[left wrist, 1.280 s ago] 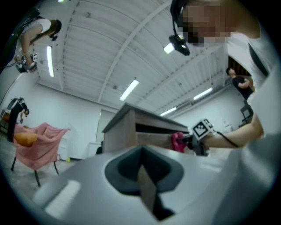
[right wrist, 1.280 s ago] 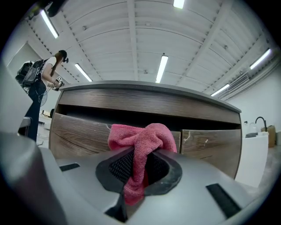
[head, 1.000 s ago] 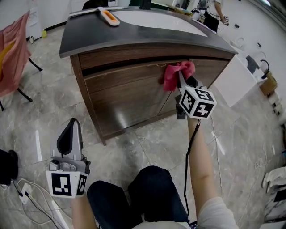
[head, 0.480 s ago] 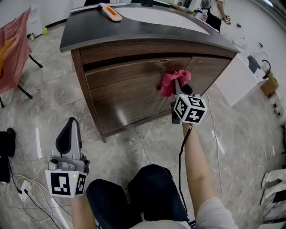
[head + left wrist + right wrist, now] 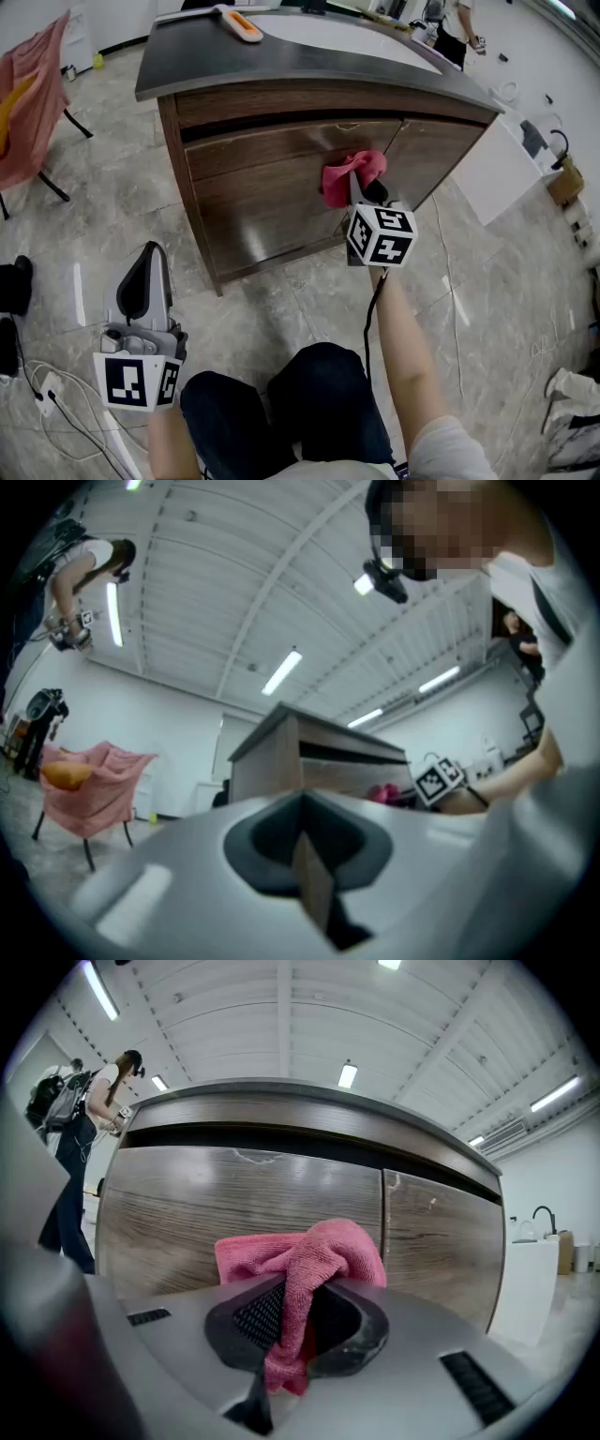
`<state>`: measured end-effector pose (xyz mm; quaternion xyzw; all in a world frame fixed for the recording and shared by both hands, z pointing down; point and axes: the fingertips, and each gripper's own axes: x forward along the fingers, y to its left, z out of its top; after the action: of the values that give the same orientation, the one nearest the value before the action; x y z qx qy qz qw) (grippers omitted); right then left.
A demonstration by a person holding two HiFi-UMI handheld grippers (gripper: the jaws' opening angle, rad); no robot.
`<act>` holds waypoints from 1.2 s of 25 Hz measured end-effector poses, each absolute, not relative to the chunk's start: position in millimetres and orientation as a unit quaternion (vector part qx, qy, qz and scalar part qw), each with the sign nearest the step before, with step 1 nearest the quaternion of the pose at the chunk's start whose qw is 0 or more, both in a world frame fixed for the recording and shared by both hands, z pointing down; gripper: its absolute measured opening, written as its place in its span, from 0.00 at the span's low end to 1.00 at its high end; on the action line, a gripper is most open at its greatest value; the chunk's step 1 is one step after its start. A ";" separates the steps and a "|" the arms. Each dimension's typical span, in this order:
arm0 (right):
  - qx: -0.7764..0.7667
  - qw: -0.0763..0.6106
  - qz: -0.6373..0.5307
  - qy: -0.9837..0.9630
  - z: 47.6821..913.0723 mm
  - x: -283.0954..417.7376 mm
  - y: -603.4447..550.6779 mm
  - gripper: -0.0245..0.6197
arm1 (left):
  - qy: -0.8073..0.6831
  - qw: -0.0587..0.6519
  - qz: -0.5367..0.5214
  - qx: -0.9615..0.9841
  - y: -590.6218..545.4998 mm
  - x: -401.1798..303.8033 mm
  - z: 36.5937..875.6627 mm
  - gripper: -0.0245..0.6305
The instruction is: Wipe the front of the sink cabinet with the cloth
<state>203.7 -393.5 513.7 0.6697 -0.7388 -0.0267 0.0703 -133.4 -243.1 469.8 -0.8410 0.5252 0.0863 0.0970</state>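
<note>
Right tongs (image 5: 295,1321) pinch a bunched pink cloth (image 5: 314,1255) at the cabinet (image 5: 216,1208) (left tongs (image 5: 305,855) clenched, empty).

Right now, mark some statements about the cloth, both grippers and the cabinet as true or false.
1. The right gripper is shut on the pink cloth. True.
2. The cloth lies on the floor. False: it is held up at the front of the sink cabinet.
3. The left gripper holds a second cloth. False: its fingers are together with nothing between them, low and away from the cabinet.
4. An orange and white tool lies on the countertop. True.
</note>
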 end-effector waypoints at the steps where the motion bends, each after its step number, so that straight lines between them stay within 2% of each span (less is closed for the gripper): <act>1: 0.665 0.072 -0.028 -0.743 513.8 196.0 -392.1 0.11 | 0.526 0.097 0.086 -0.841 -242.5 -133.8 469.9 0.04; 13: 0.578 0.100 -0.073 -0.807 510.5 81.1 -368.1 0.11 | 0.533 0.100 0.088 -0.836 -234.1 -141.3 468.2 0.04; 30: 0.483 0.078 -0.061 -0.870 511.3 -44.4 -338.0 0.11 | 0.553 0.106 0.084 -0.822 -214.3 -161.6 465.4 0.04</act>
<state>-44.4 -338.0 511.3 0.4825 -0.8703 -0.0614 0.0775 -161.6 -214.3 465.4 -0.8224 0.5527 0.0836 0.1057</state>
